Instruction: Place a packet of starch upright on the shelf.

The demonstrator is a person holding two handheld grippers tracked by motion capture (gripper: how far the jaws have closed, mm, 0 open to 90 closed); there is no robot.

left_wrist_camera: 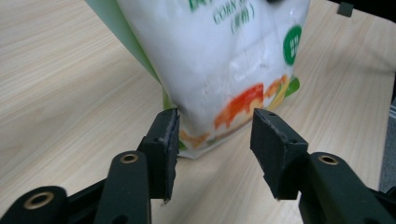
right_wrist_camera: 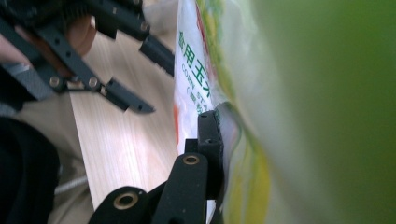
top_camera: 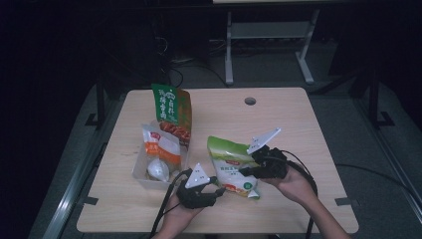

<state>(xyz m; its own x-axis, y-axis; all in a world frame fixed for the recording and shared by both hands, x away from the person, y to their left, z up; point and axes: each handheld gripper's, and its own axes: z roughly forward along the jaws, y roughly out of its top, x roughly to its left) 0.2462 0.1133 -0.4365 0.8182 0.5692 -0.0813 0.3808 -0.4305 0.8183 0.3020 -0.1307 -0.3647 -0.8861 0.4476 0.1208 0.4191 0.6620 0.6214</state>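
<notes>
Green-and-white plastic catches the eye first: a corn starch bag (top_camera: 231, 167) stands near the front of the wooden table (top_camera: 298, 149), just right of a small cardboard box (top_camera: 142, 175) that holds other packets, with a tall green and orange snack bag (top_camera: 171, 112) behind it. The right gripper (top_camera: 256, 167) is clamped on the bag's side, one pad pressed flat against the film in the right gripper view. The left gripper (left_wrist_camera: 215, 135) has its jaws apart, straddling the bag's bottom corner without yet closing. So I'd judge the bag is gripped by one hand only; the second grip at the bottom is still to be made, and any move toward the box remains.
</notes>
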